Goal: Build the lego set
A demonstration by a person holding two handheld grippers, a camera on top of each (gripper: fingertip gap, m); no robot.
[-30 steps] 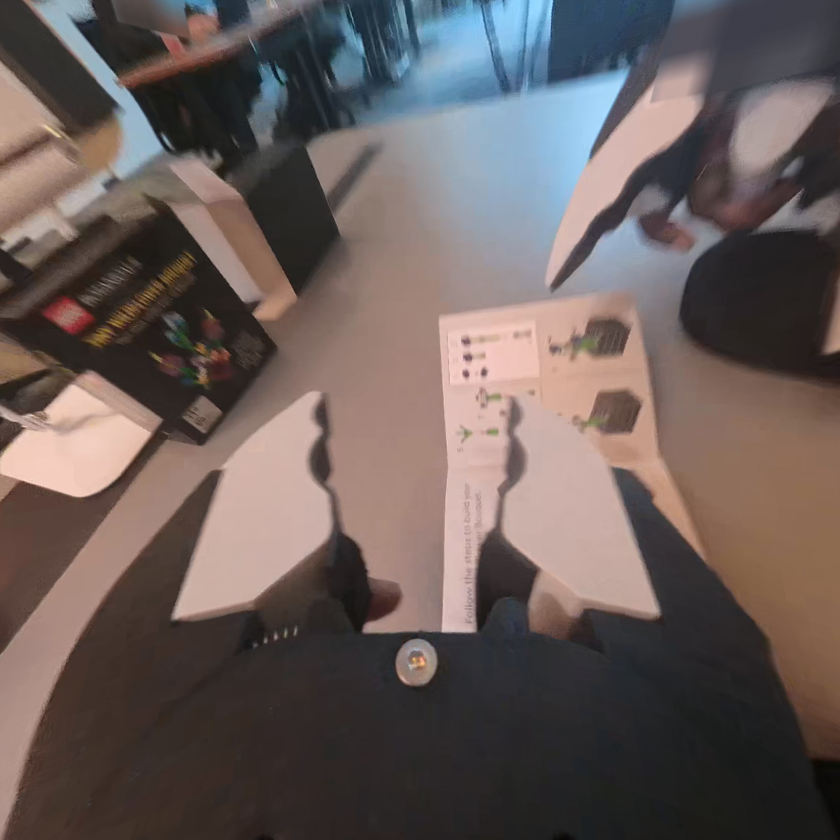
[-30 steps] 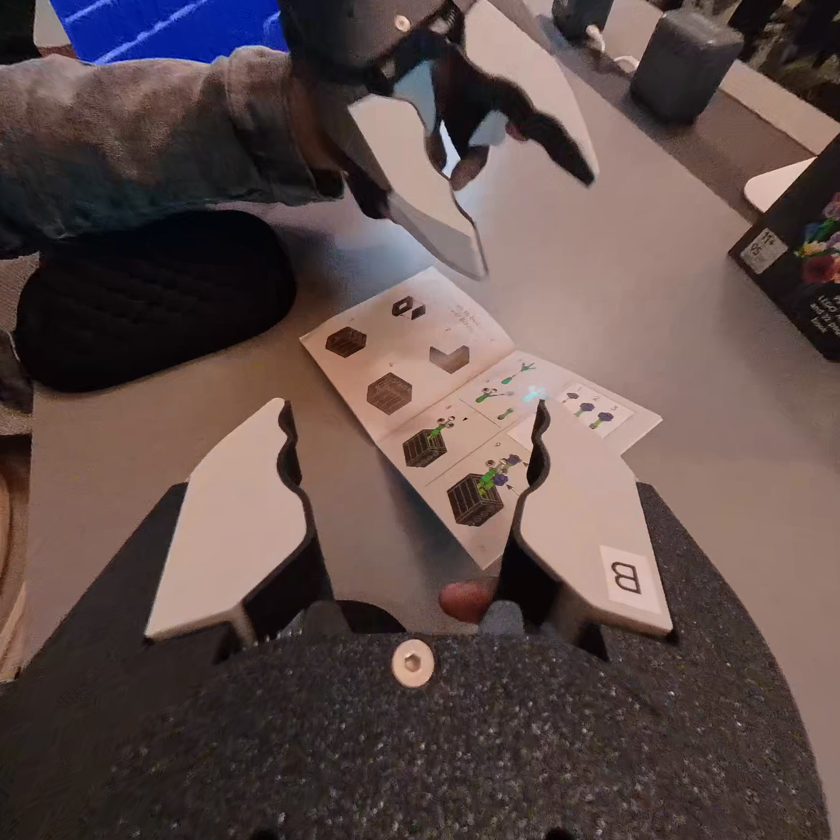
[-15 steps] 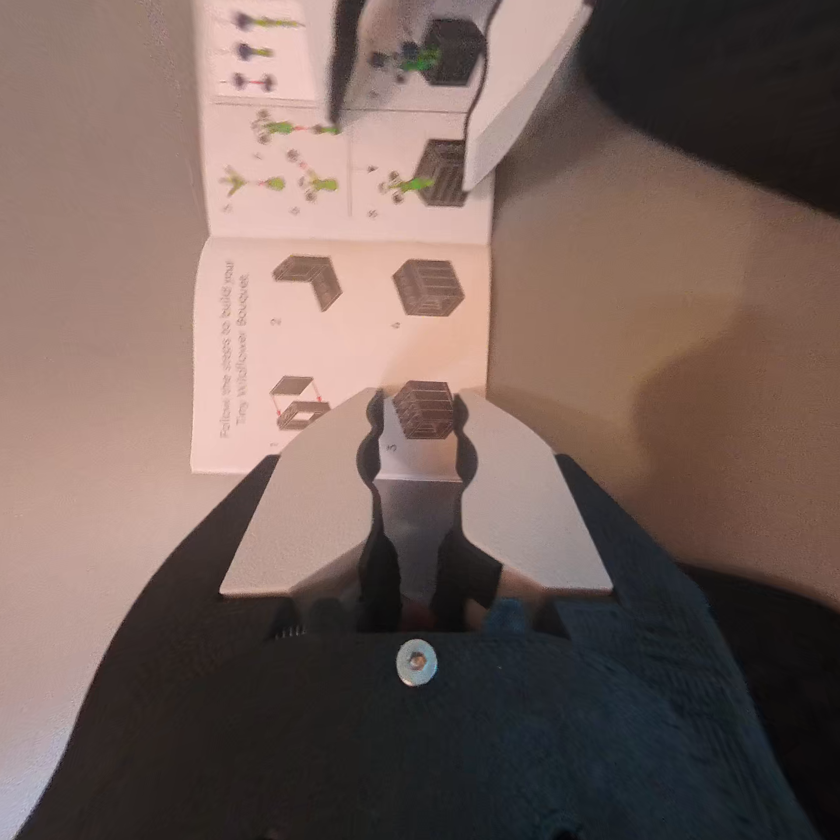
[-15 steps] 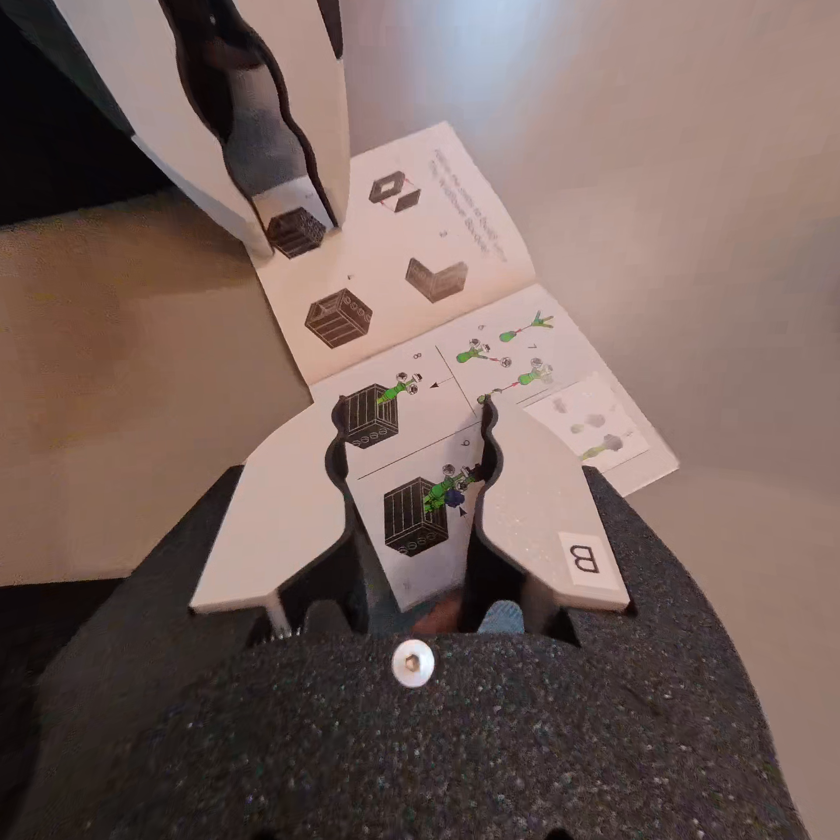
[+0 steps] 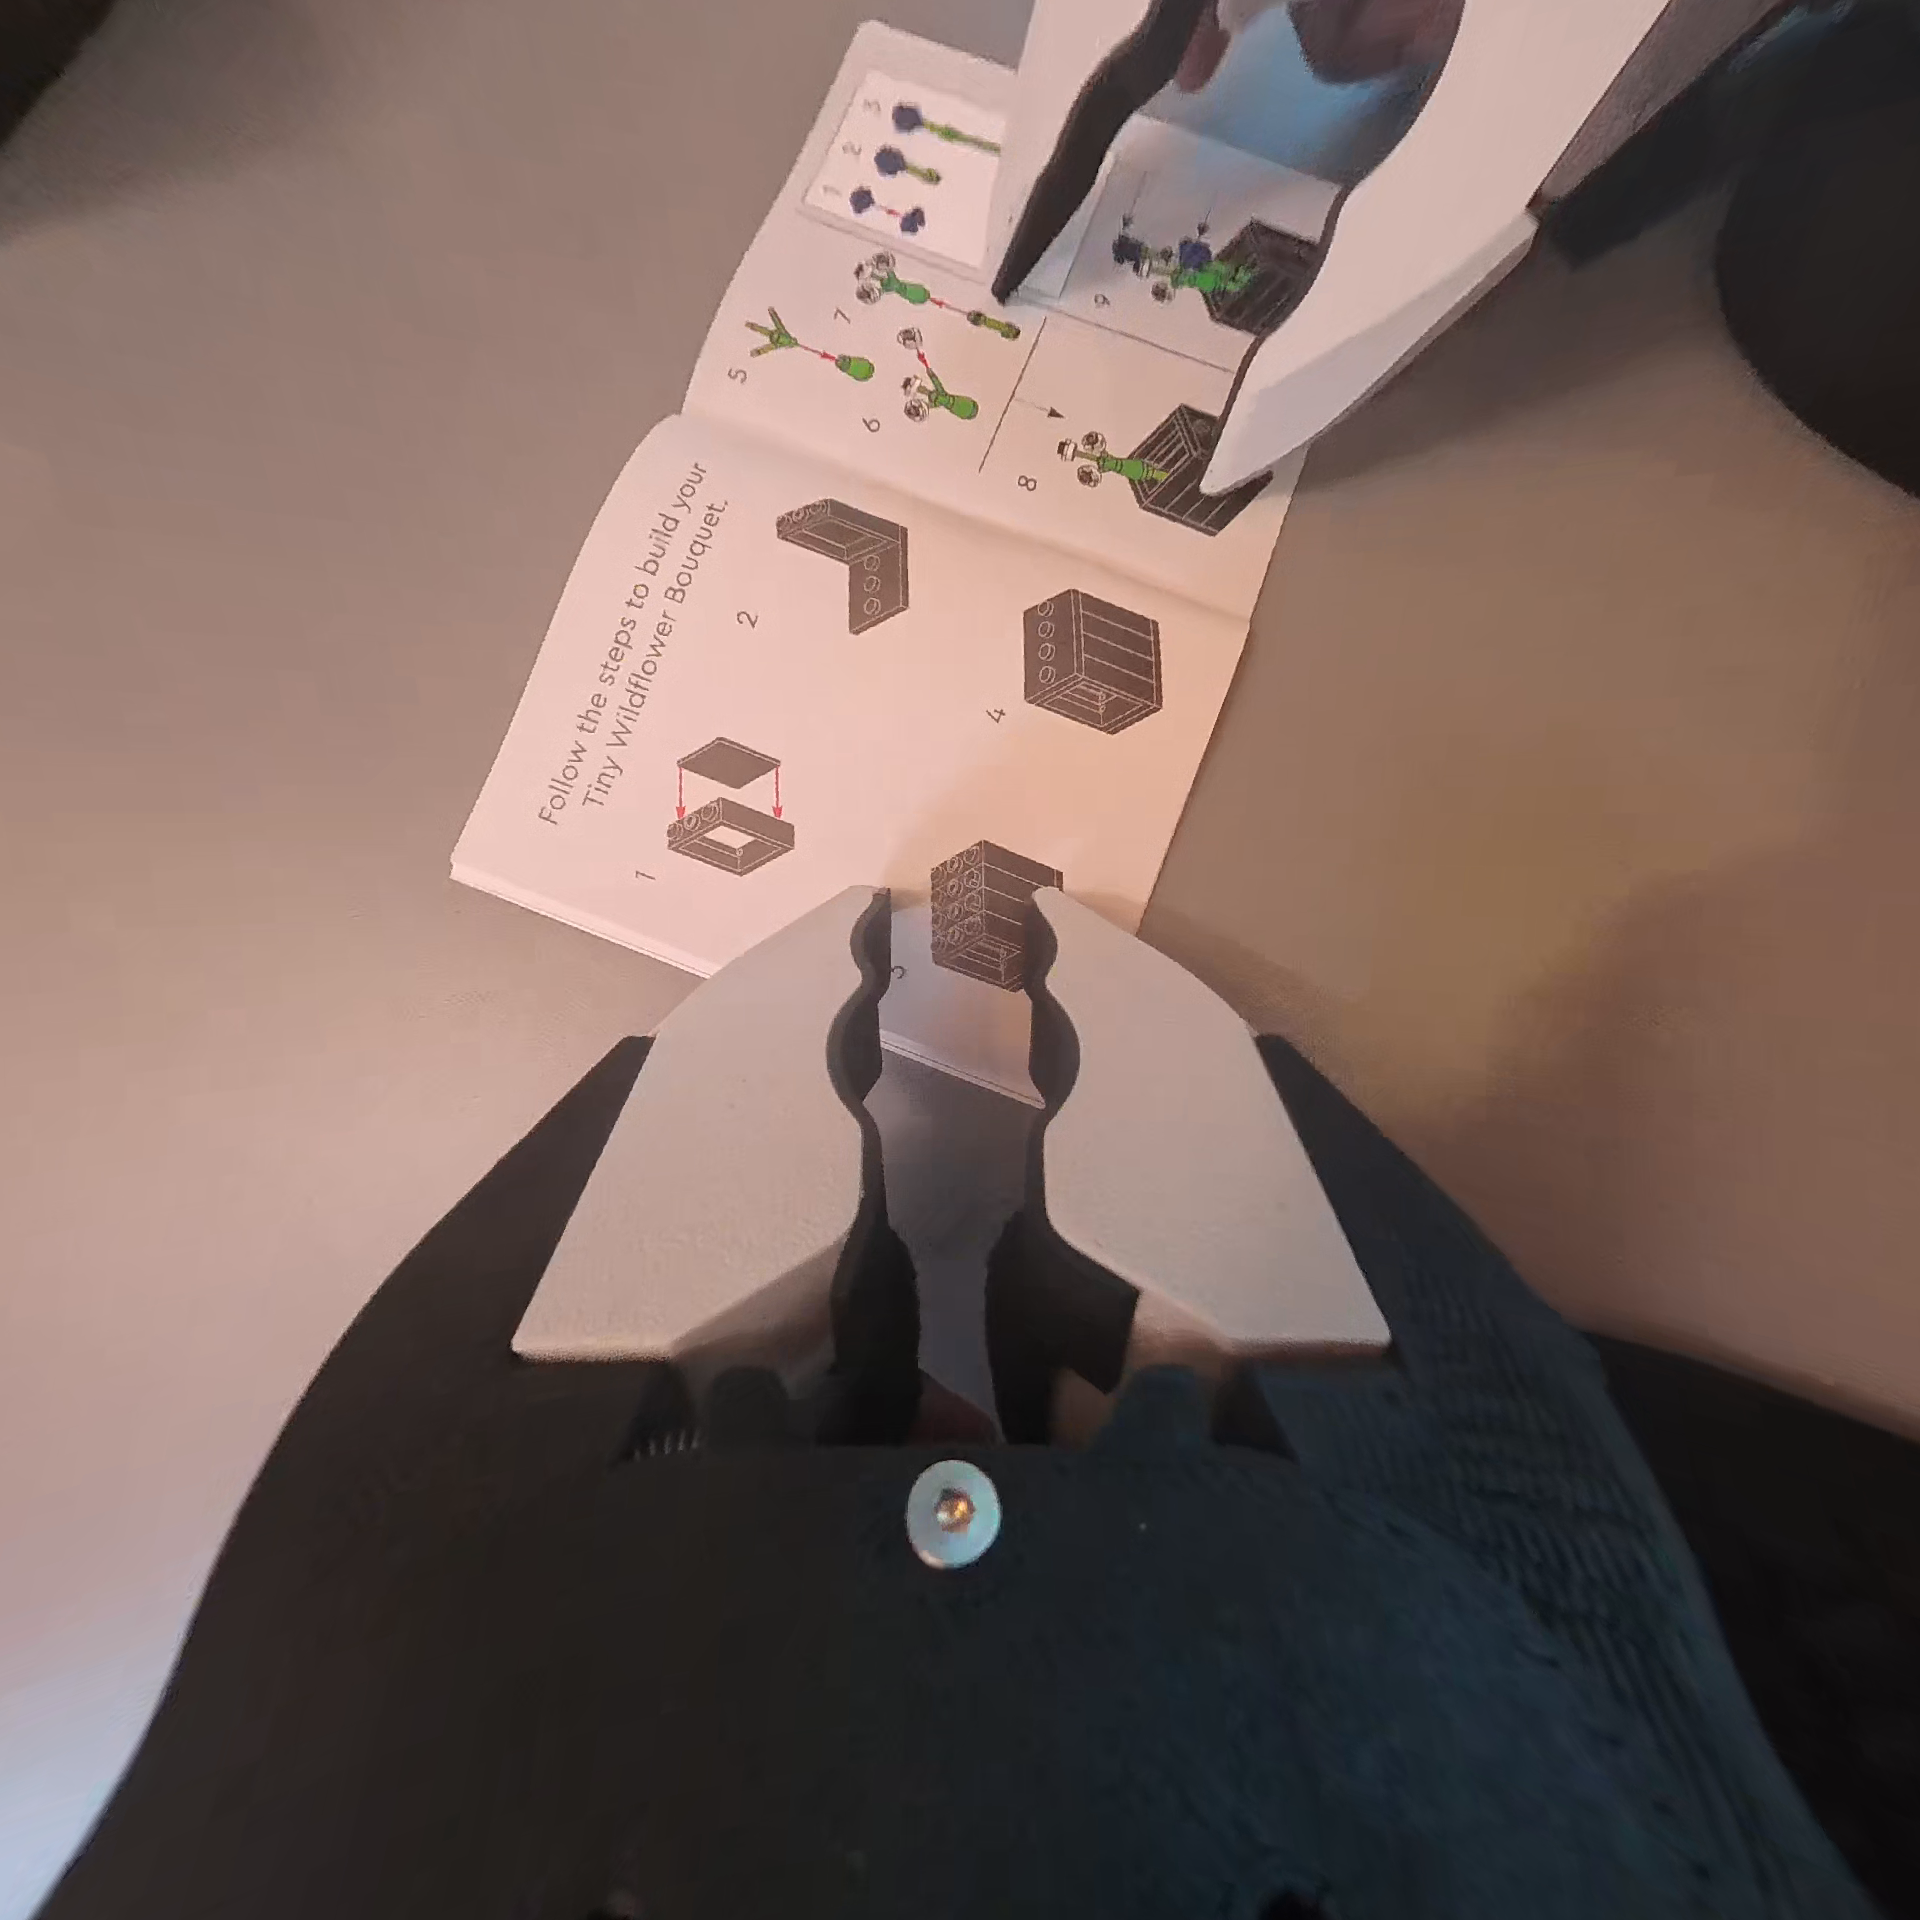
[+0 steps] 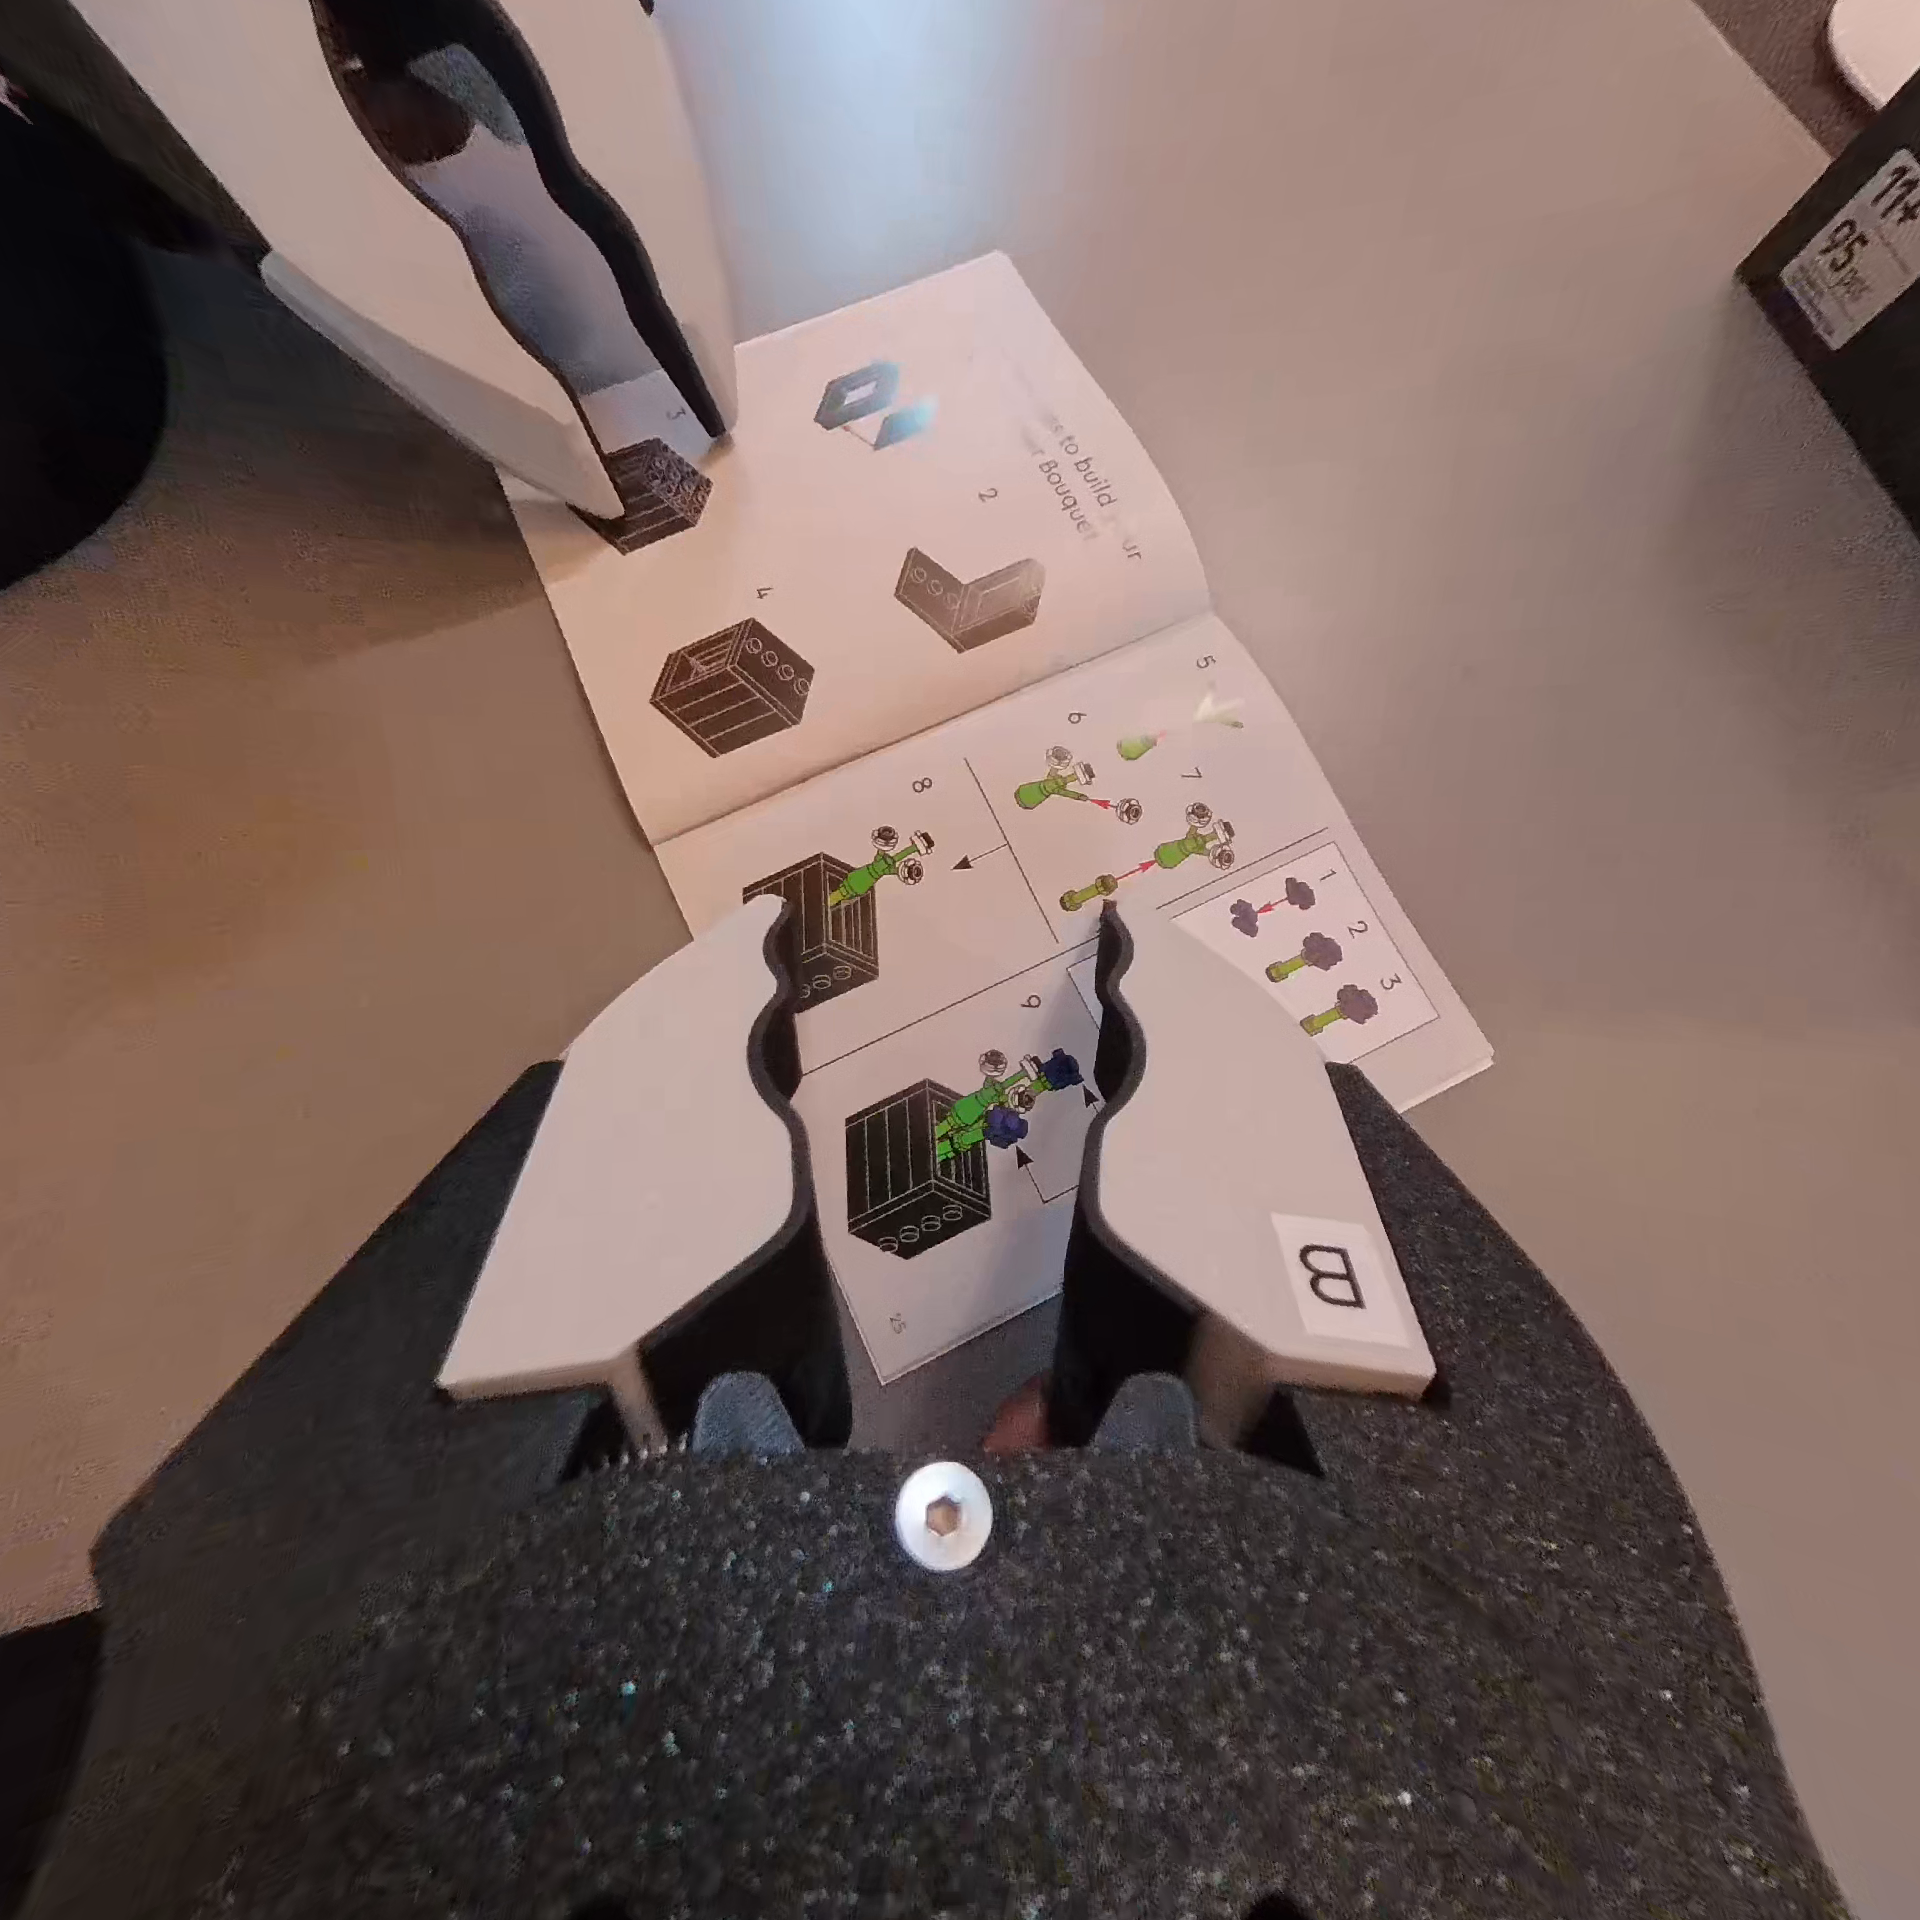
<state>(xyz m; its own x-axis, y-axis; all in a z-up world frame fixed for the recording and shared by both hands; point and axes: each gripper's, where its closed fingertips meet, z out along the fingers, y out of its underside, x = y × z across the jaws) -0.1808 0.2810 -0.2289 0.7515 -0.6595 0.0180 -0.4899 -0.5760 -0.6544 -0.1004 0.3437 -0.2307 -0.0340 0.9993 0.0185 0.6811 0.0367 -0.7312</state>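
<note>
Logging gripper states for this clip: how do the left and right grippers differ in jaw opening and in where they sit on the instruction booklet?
The left gripper has its jaws fairly close together; the right gripper is spread noticeably wider. The left gripper sits at the corner of the black-box page of the instruction booklet; the right gripper is over the page with green flower stems. Both are open, hold nothing and point down at the booklet.

The instruction booklet (image 6: 1049, 665) lies open on the desk (image 6: 1455, 520). A box (image 6: 1849, 270) stands near the desk's edge, apart from the booklet.
</note>
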